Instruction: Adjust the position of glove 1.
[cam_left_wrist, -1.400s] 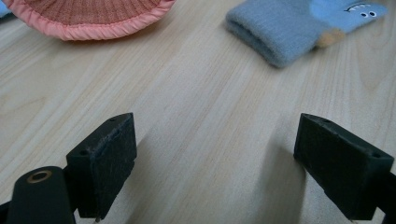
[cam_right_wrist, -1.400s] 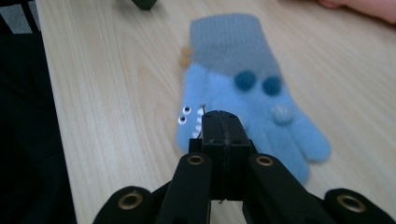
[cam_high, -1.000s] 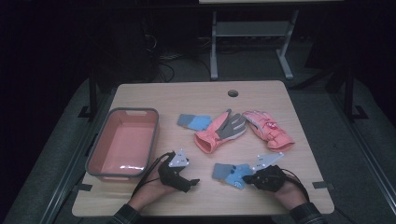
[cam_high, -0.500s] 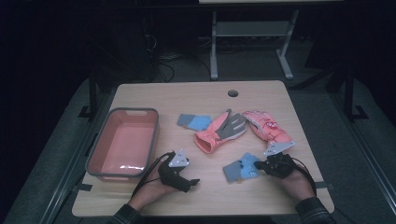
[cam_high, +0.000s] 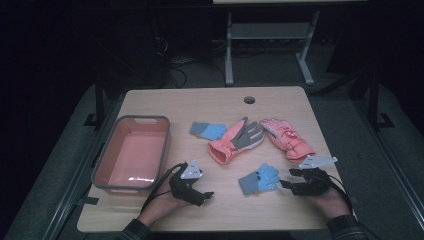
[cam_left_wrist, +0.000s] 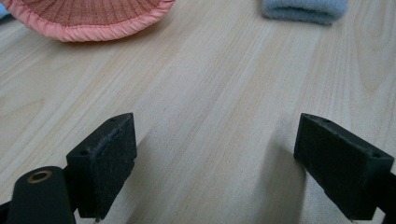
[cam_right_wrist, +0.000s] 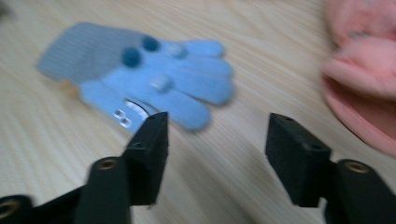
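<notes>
Since the earlier frame, our right tongs (cam_high: 286, 178) have let go of the small blue knit glove (cam_high: 259, 178) and drawn back toward the right edge of the desk (cam_high: 280, 102); their jaws have just been opening and now stand wide with nothing between them. The glove has shifted right with that pull and lies flat near the front of the desk, just off the tips of those tongs. Its long axis runs roughly left to right, slightly slanted, the grey cuff to the left and the fingers toward the right tongs. Our left tongs (cam_high: 209, 194) rest in place beside the pink tub (cam_high: 134, 152), jaws wide and empty.
</notes>
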